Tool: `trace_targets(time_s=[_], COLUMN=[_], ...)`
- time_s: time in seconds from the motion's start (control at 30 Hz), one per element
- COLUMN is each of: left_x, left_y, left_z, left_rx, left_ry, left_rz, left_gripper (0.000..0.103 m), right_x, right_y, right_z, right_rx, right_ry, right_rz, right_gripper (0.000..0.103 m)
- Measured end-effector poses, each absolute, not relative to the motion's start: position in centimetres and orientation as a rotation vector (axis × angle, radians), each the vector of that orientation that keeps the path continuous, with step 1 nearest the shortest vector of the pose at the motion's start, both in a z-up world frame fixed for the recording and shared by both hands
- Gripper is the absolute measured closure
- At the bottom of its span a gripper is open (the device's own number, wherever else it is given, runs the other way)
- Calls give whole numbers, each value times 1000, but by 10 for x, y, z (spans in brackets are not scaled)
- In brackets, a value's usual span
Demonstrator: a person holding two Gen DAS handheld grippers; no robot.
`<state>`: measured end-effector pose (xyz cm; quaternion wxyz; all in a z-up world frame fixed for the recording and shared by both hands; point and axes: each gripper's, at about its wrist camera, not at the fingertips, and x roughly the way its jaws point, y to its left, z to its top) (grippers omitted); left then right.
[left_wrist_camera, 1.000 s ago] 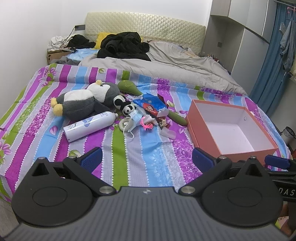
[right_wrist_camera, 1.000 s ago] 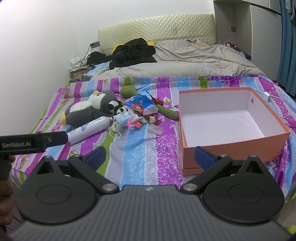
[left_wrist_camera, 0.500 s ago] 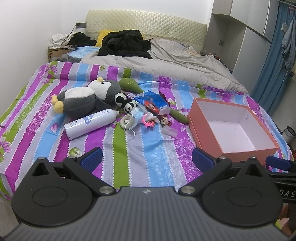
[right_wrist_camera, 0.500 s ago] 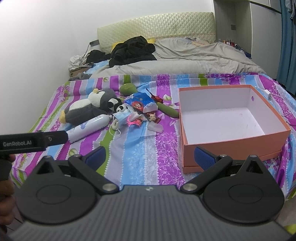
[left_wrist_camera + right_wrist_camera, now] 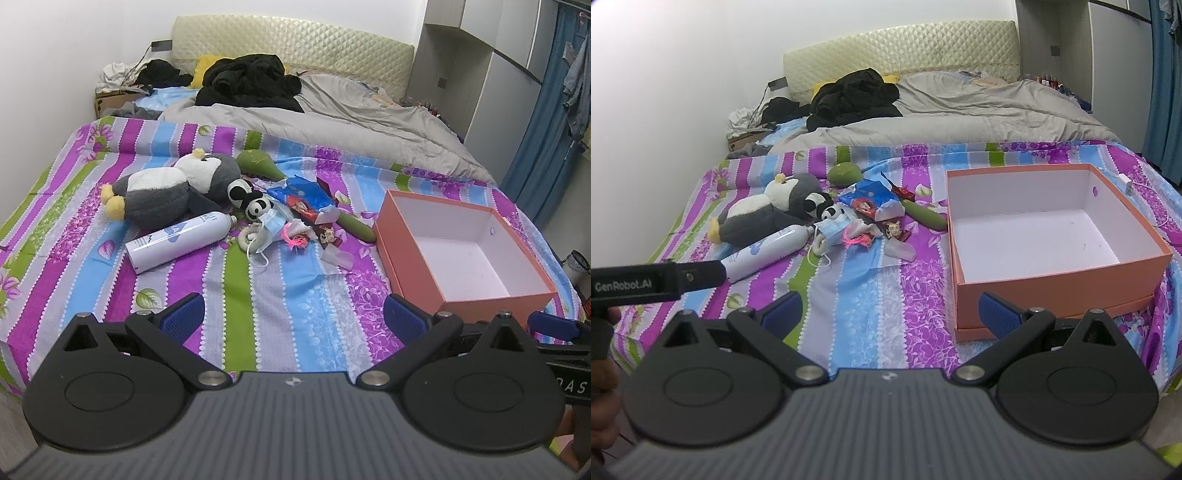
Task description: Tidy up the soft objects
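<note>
A grey and white plush penguin (image 5: 166, 190) (image 5: 764, 210) lies on the striped bed sheet (image 5: 277, 288) at the left. A small panda plush (image 5: 249, 201) (image 5: 823, 208) sits beside it. A blue face mask (image 5: 273, 225) (image 5: 836, 230), a green soft toy (image 5: 258, 162) (image 5: 844, 173) and a blue printed bag (image 5: 306, 197) (image 5: 871, 197) lie in the pile. An empty orange box (image 5: 461, 254) (image 5: 1052, 236) stands at the right. My left gripper (image 5: 293, 315) and right gripper (image 5: 890, 312) are both open and empty, above the sheet's near edge.
A white spray bottle (image 5: 181, 242) (image 5: 764, 251) lies in front of the penguin. A green tube (image 5: 354, 225), pink scraps (image 5: 295, 238) and a clear plastic piece (image 5: 338, 256) lie in the pile. A grey duvet (image 5: 332, 122) and black clothes (image 5: 251, 81) cover the far bed.
Both grippers have drawn back and up a little from the bed; the objects sit slightly lower and farther in view. Nothing on the bed moved.
</note>
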<state>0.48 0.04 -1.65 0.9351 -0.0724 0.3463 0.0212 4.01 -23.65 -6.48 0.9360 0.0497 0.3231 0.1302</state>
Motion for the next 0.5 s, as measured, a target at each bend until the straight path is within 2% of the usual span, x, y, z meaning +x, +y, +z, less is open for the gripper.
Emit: trace_targets(time_s=[0.5], left_x=[7], left_y=[3], left_z=[-22], left_rx=[-174], left_ry=[723], left_rz=[42], left_gripper=[0], right_x=[45], right_y=[-235], right_z=[-68], right_rx=[92], right_ry=[679], right_rz=[257], right_gripper=[0])
